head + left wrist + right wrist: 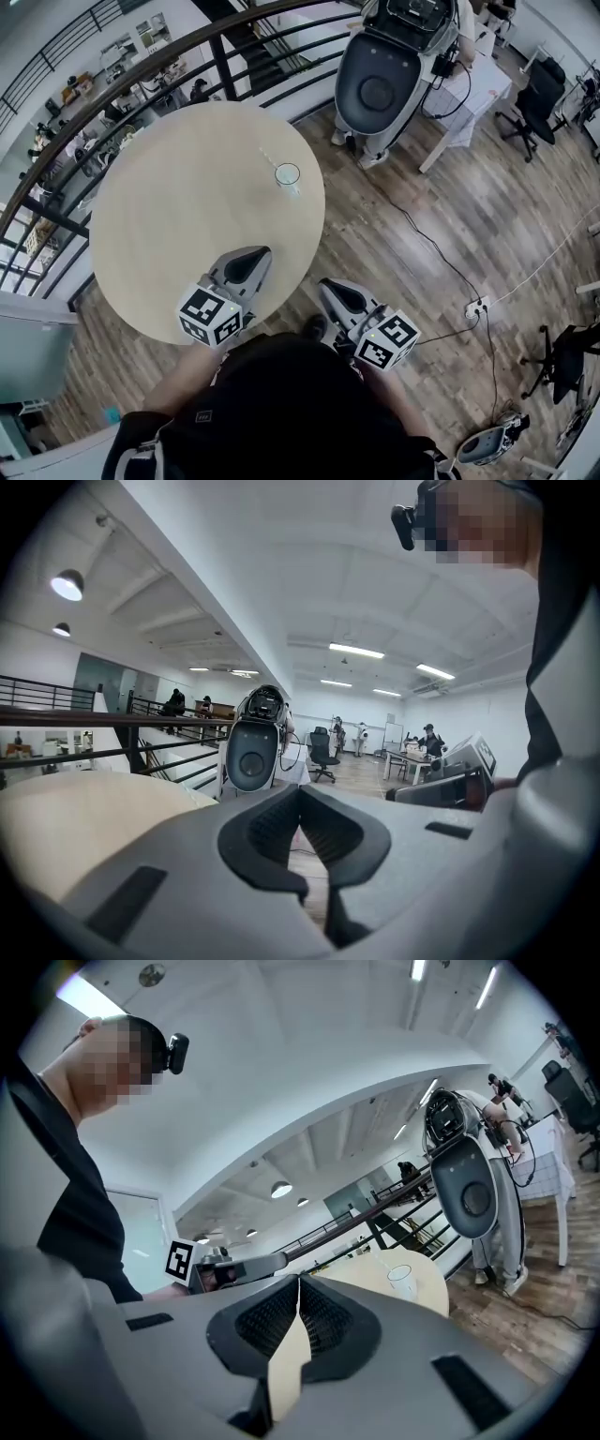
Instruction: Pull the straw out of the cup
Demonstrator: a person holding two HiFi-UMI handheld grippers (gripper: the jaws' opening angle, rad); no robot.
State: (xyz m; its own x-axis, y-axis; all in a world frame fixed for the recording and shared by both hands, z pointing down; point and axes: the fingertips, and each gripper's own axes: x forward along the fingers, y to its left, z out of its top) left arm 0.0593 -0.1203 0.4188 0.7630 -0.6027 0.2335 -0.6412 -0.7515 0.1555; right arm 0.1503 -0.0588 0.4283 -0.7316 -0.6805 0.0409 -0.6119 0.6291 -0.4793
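Note:
A clear cup [287, 175] stands on the far right part of the round light-wood table [178, 216]. A thin pale straw [268, 155] leans out of it to the upper left. My left gripper [260, 254] hovers over the table's near edge, shut and empty, well short of the cup. My right gripper [327, 285] is off the table's right rim, above the wooden floor, also shut with nothing in it. In the right gripper view the cup [401, 1281] shows small, ahead and to the right of the shut gripper [298, 1283]. The left gripper view shows its shut gripper [300, 794] and the table [84, 817], no cup.
A tall white machine with a dark round face [380, 80] stands beyond the table, beside a white desk [473, 89] and an office chair [539, 103]. A dark railing [141, 84] curves round the table's far side. A cable and power strip [476, 307] lie on the floor at right.

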